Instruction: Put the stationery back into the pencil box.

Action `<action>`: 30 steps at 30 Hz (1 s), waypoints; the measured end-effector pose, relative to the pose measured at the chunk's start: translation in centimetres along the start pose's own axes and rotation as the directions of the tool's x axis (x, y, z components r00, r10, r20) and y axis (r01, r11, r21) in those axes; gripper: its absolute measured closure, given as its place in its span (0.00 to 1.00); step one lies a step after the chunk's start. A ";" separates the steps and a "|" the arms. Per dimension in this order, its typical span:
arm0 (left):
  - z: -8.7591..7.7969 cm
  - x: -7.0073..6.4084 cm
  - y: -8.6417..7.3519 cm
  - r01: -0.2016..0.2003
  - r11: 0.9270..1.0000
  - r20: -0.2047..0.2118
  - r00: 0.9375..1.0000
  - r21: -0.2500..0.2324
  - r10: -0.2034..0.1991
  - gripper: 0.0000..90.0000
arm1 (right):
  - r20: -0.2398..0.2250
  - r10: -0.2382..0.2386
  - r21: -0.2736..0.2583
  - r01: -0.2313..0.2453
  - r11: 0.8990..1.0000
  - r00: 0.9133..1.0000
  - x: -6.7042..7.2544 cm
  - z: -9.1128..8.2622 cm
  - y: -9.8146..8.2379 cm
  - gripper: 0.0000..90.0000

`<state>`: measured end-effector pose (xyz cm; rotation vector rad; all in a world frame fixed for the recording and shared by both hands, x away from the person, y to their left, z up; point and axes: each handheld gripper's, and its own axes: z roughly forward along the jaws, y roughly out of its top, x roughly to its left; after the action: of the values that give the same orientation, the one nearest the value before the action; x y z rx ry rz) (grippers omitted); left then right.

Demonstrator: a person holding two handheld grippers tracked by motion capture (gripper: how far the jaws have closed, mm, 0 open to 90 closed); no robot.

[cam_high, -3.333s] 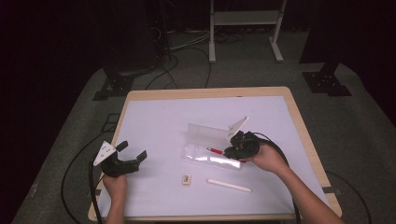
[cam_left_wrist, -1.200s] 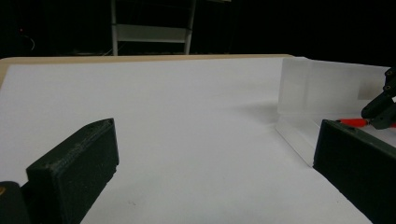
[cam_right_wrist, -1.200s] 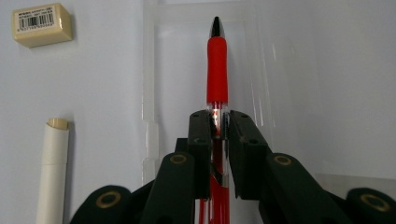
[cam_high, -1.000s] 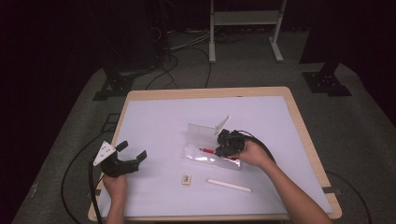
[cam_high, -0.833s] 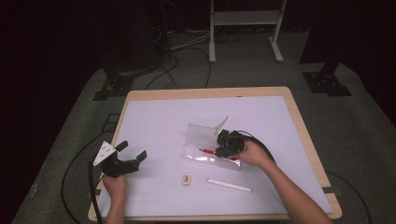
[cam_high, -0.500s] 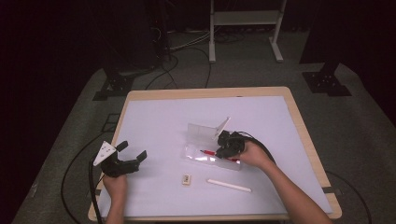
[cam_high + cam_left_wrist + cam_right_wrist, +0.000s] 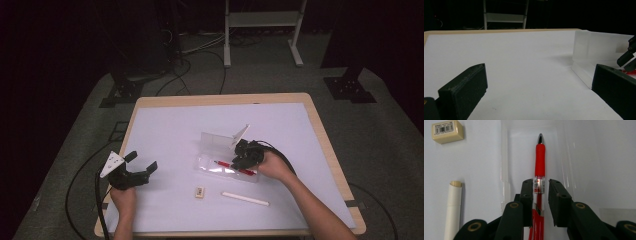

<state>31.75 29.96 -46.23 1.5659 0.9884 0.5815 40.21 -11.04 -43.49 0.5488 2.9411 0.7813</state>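
The pen (image 7: pixel 539 165) lies in the open case (image 7: pixel 226 169) at table centre. The right claw (image 7: pixel 541 192), jaws just parted, straddles it without pressing: placing done. Next, withdraw toward 4 o'clock. The left claw (image 7: pixel 141 169) waits released at 8 o'clock.

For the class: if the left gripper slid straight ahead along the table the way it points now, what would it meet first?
Probably the clear plastic case, though mostly open white table lies ahead of the left gripper; depth is hard to judge.
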 end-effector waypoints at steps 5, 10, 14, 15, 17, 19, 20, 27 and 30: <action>0.0 0.0 0.0 -0.002 1.000 0.000 1.000 0.000 0.002 0.00 | -0.002 0.006 -0.038 -0.006 0.999 1.000 0.2 -1.0 -0.4 0.77; 0.0 0.0 0.0 -0.004 1.000 0.000 1.000 -0.001 0.004 0.00 | -0.003 0.012 -0.063 -0.012 0.998 1.000 0.4 -1.8 -0.7 0.74; 0.0 -0.1 0.0 -0.006 1.000 -0.001 1.000 0.000 0.006 0.00 | -0.002 0.014 -0.082 -0.014 0.997 1.000 0.7 -2.3 -1.1 0.71; 0.0 -0.1 0.0 -0.007 1.000 -0.002 1.000 0.001 0.007 0.00 | -0.006 0.019 -0.088 -0.020 0.996 1.000 0.9 -2.5 -1.2 0.70; 0.0 -0.1 0.0 -0.008 1.000 -0.002 1.000 0.002 0.008 0.00 | -0.003 0.023 -0.094 -0.023 0.995 1.000 0.9 -2.7 -1.4 0.68; 0.0 -0.1 0.0 -0.008 1.000 -0.002 1.000 0.003 0.008 0.00 | -0.004 0.025 -0.100 -0.026 0.995 1.000 1.0 -2.7 -1.4 0.67; 0.0 -0.1 0.0 -0.008 1.000 -0.002 1.000 0.002 0.008 0.00 | -0.006 0.030 -0.103 -0.030 0.994 1.000 1.0 -2.9 -1.5 0.65; 0.0 -0.1 0.0 -0.009 1.000 -0.002 1.000 0.005 0.009 0.00 | -0.008 0.034 -0.127 -0.035 0.991 0.999 1.8 -3.7 -2.0 0.59; 0.0 -0.1 0.0 -0.006 1.000 -0.003 1.000 0.001 0.006 0.00 | -0.010 0.034 -0.136 -0.035 0.990 0.999 2.1 -4.0 -2.3 0.57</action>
<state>31.72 29.83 -46.23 1.5693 0.9868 0.5880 36.94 -14.04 -40.98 0.5893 2.8636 0.9811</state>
